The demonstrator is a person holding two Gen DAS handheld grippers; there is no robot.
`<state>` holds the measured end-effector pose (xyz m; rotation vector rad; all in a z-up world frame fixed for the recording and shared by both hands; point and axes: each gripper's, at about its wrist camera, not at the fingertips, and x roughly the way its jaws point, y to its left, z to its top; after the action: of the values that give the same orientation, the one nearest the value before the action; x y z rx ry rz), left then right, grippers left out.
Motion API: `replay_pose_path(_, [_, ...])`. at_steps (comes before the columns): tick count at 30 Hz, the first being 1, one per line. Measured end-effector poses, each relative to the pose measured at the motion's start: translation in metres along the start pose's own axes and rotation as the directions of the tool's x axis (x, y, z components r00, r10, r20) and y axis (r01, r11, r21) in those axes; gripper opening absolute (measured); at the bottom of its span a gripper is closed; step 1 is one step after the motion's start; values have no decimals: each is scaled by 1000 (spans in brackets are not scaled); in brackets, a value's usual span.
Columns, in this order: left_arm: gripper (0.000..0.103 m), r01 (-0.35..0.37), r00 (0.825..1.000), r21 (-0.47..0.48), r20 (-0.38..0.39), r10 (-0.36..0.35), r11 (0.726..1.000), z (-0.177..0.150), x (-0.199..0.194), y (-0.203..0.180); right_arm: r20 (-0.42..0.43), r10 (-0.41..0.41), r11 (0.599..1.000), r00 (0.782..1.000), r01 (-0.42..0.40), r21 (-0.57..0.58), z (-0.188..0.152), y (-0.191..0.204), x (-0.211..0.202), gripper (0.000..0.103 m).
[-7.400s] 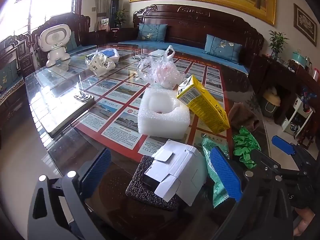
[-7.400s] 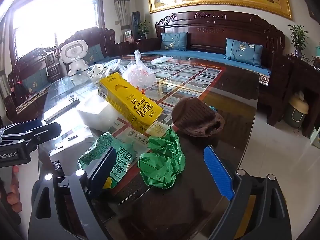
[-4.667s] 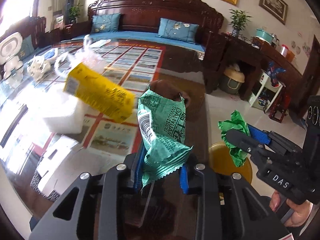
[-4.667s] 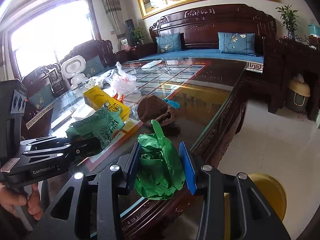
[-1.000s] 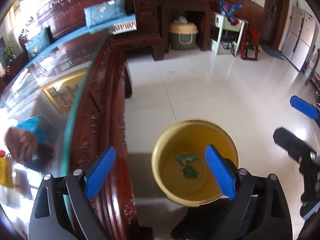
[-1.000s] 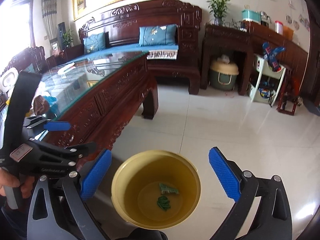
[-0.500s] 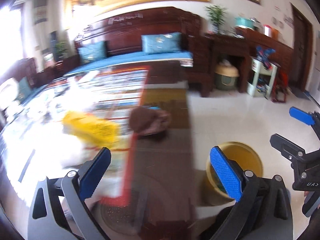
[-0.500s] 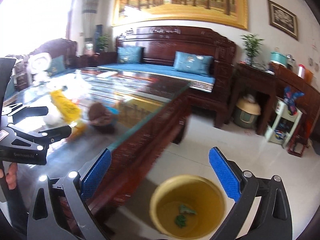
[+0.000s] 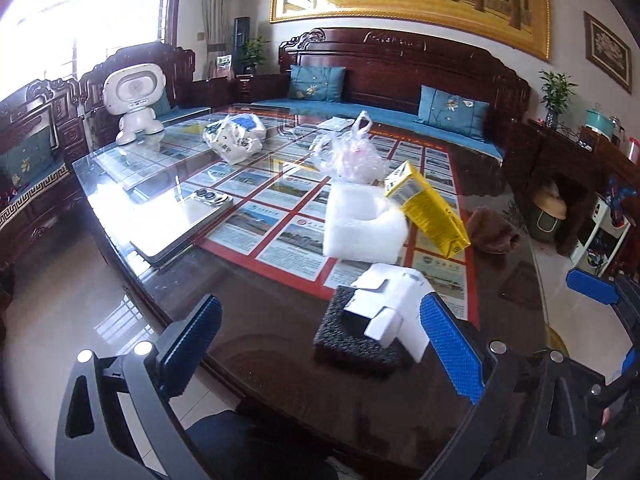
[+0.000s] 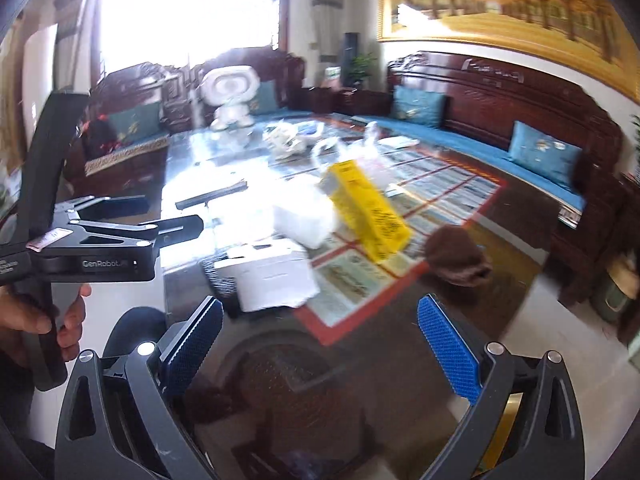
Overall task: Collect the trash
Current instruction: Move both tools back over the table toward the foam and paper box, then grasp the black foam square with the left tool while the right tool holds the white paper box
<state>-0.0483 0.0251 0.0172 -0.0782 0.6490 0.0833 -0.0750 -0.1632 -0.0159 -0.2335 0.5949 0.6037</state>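
2 grippers, left gripper (image 9: 320, 344) and right gripper (image 10: 320, 340), hang spread and empty over the glass table (image 9: 260, 344) – trash ahead: white box (image 9: 394, 300) on black foam (image 9: 344, 332), leaning yellow carton (image 9: 428, 210) – a careless grab could topple it.

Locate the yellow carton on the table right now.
In the left wrist view, the yellow carton sits right of centre, tilted against the white foam block, with the brown cloth to its right.
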Motion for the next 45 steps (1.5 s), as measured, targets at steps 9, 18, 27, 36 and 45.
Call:
replay_pose_path(9, [99, -59, 998, -71, -34, 56, 996, -4, 15, 37, -138, 119, 984, 983, -135, -116, 11, 34, 72, 95])
replay_pose_path(18, [99, -38, 997, -80, -63, 33, 996, -5, 33, 34, -246, 199, 968, 949, -229, -100, 16, 22, 106, 95])
replay_pose_path(27, [99, -29, 997, -65, -75, 25, 997, -4, 38, 27, -267, 313, 947, 911, -320, 20, 19, 9, 114, 72])
replay_pose_path(36, [99, -26, 996, -59, -88, 21, 998, -8, 38, 24, -208, 269, 963, 940, -263, 57, 20, -7, 95, 72])
replay_pose_path(45, [99, 75, 988, -11, -133, -76, 997, -11, 49, -4, -117, 171, 982, 978, -160, 96, 24, -43, 50, 72])
